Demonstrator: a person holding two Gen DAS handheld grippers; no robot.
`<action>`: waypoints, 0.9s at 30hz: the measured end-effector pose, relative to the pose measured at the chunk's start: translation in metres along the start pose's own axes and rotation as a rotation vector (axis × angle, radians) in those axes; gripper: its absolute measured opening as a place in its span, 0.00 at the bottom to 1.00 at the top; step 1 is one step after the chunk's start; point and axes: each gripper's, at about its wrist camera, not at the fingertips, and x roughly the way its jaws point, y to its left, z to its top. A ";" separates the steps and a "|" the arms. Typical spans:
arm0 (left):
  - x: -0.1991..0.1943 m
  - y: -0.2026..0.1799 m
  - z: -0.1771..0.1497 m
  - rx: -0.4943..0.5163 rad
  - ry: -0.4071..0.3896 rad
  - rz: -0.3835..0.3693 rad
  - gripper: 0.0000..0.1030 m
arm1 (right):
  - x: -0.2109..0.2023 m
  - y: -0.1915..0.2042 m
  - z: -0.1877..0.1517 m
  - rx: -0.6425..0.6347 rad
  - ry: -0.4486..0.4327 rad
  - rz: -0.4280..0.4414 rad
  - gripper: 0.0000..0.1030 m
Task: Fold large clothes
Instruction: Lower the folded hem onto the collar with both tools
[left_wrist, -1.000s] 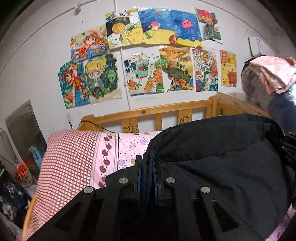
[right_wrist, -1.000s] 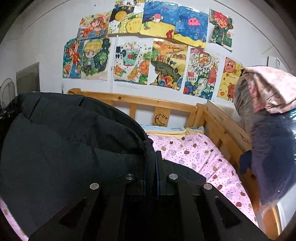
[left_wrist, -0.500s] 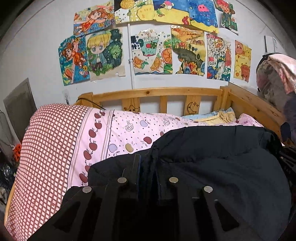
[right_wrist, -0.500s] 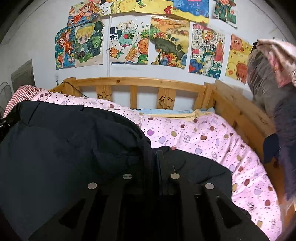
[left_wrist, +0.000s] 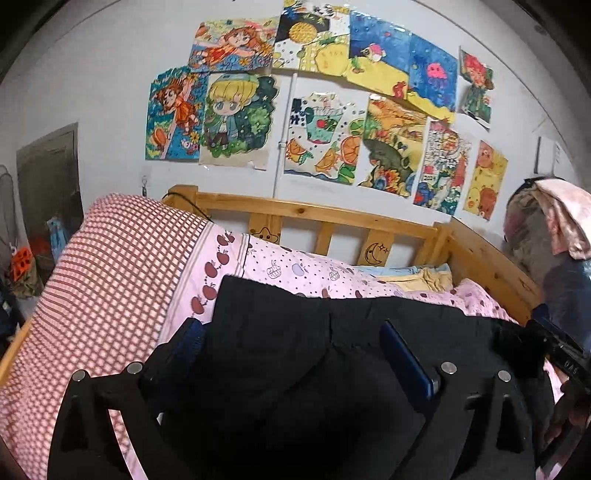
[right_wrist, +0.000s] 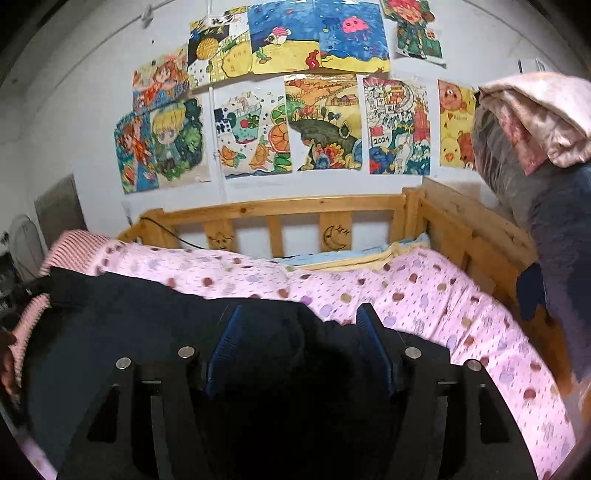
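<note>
A large black padded jacket (left_wrist: 280, 369) lies spread on the pink spotted bed cover (left_wrist: 295, 269). My left gripper (left_wrist: 290, 325) is open just above the jacket's left part, its blue pads (left_wrist: 406, 354) wide apart and holding nothing. In the right wrist view the same jacket (right_wrist: 129, 325) stretches off to the left. My right gripper (right_wrist: 300, 310) hangs open over its right edge, and cloth shows between the blue pads (right_wrist: 225, 343) without being pinched. The right gripper's black body (left_wrist: 554, 350) shows at the right edge of the left wrist view.
A red-and-white checked quilt (left_wrist: 110, 266) is heaped at the bed's left. The wooden headboard (right_wrist: 280, 206) and side rail (right_wrist: 472, 229) fence the bed. A bundle of bagged clothes (right_wrist: 535, 122) looms at the right. A hand (right_wrist: 7, 358) shows at the left edge.
Both grippers were shut on the raised jacket, came down toward the bed, then opened. The jacket now rests on the cover, let go on both sides.
</note>
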 end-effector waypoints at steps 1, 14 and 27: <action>-0.005 -0.001 -0.002 0.013 -0.003 -0.015 0.94 | -0.007 0.000 -0.002 0.008 0.009 0.028 0.73; 0.011 -0.044 -0.046 0.197 0.115 -0.103 0.97 | 0.003 0.021 -0.043 -0.086 0.124 0.075 0.84; 0.074 -0.034 -0.043 0.149 0.210 -0.075 1.00 | 0.064 0.021 -0.032 -0.168 0.212 -0.054 0.90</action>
